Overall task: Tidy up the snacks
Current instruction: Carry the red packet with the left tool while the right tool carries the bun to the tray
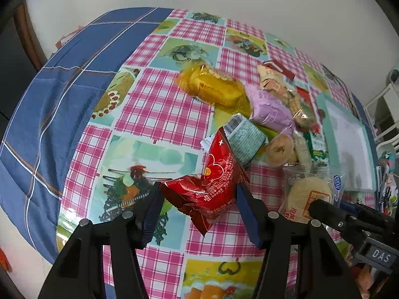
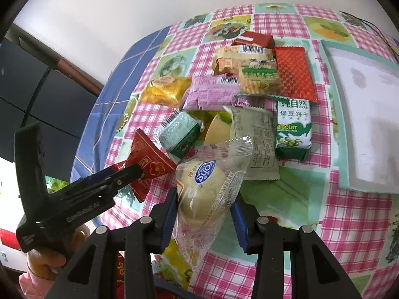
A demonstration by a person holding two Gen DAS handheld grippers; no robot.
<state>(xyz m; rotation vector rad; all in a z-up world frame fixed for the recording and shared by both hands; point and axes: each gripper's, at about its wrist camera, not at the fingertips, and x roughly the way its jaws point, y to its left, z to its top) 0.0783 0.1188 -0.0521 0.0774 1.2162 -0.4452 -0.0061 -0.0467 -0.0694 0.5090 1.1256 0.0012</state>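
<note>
left gripper (image 1: 199, 194): clamped on red snack packet (image 1: 212, 184), held between its pads above the checked tablecloth (image 1: 159, 104) | right gripper (image 2: 205, 204): clenched on clear-wrapped round cake (image 2: 207, 186), lifted just beside the snack pile (image 2: 244, 87) | tray (image 2: 369, 124): beside pile

Tray (image 2: 334, 79) cut off at right edge; round biscuit (image 2: 217, 129) half buried under packets.

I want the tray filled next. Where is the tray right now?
The tray lies empty at the table's right edge in the right wrist view, just right of the red foil pack and the green biscuit pack.
</note>
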